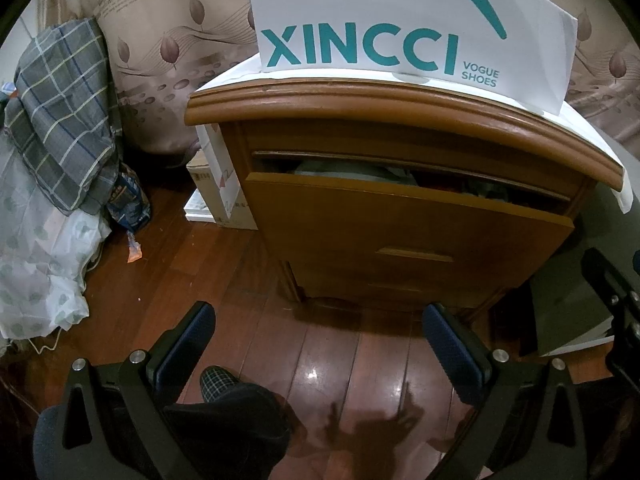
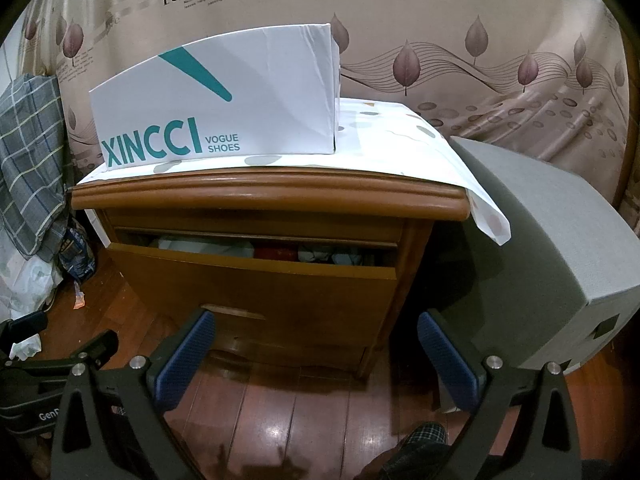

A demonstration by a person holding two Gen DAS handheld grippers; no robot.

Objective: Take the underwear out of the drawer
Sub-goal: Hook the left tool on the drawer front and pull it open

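A wooden nightstand (image 1: 400, 108) (image 2: 268, 192) stands ahead with its top drawer (image 1: 408, 220) (image 2: 248, 276) pulled partly out. Folded clothes fill the gap: pale green and dark cloth (image 1: 352, 170) in the left wrist view, white, red and light blue pieces (image 2: 276, 252) in the right wrist view. I cannot tell which piece is underwear. My left gripper (image 1: 320, 336) hangs open over the floor, short of the drawer front, holding nothing. My right gripper (image 2: 316, 344) is open too, low in front of the nightstand, with nothing between its fingers.
A white XINCCI shoe box (image 1: 400, 20) (image 2: 216, 112) sits on the cloth-covered top. A grey box (image 2: 552, 248) stands right of the nightstand. Cartons (image 1: 216, 188) and plaid bedding (image 1: 64, 120) lie left. A checked slipper (image 1: 218, 380) rests on the wooden floor (image 1: 340, 360).
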